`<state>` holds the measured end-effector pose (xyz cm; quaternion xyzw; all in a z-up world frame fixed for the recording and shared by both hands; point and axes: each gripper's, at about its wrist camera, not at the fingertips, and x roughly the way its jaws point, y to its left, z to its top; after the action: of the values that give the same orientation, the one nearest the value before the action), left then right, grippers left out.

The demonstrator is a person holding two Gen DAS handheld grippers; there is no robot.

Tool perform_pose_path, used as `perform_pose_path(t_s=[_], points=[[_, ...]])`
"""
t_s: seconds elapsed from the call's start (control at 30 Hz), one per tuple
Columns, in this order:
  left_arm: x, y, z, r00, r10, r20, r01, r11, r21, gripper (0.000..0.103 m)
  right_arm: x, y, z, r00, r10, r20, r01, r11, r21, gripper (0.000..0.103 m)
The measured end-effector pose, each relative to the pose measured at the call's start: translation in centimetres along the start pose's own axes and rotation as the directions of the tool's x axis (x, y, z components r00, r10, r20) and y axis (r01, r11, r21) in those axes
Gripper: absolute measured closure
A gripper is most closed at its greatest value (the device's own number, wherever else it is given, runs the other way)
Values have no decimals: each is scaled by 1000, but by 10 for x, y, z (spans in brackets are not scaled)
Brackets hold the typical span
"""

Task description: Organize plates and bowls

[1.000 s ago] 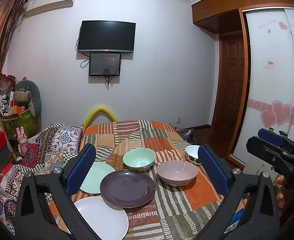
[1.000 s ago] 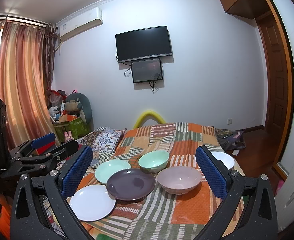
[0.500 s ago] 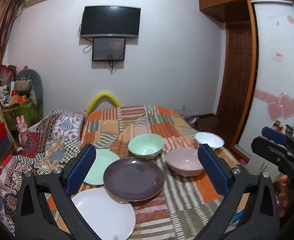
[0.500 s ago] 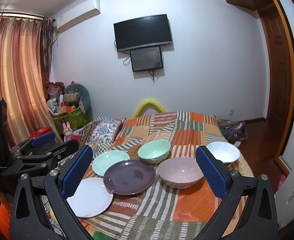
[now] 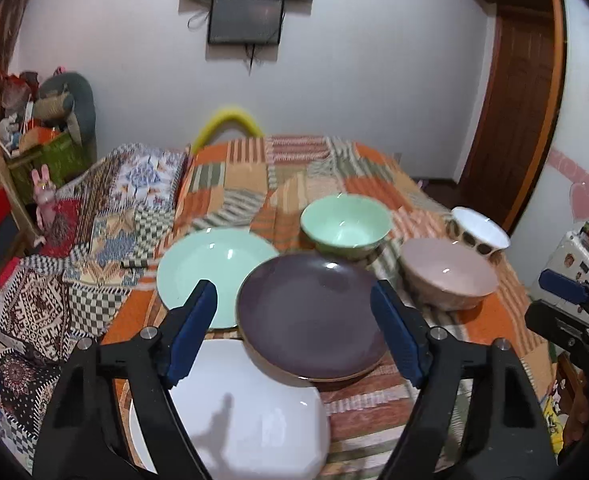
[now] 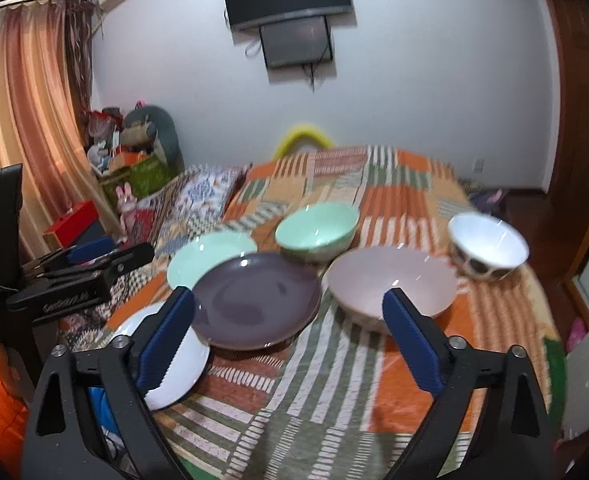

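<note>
Jaws spread wide on both grippers, holding nothing; I'm seeing the purple plate (image 5: 310, 316) dead ahead of my left gripper (image 5: 294, 332), nearer than right.

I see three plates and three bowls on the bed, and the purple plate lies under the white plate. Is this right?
Not quite. In the left wrist view the purple plate lies over the edge of the white plate, not under it. The three plates and three bowls on the bed are right.
</note>
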<state>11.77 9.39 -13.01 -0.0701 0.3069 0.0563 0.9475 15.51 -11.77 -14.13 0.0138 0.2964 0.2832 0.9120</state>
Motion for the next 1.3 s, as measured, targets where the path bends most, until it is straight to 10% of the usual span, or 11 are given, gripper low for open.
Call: perform_pose_path(t_s=[0.57, 1.3], points=[[102, 58, -3, 983, 19, -184, -15, 1000, 24, 53, 97, -6, -21, 961, 49, -271, -37, 998, 47, 60], [175, 68, -12, 937, -64, -344, 72, 997, 10, 78, 149, -19, -24, 925, 4, -380, 35, 995, 97, 73]])
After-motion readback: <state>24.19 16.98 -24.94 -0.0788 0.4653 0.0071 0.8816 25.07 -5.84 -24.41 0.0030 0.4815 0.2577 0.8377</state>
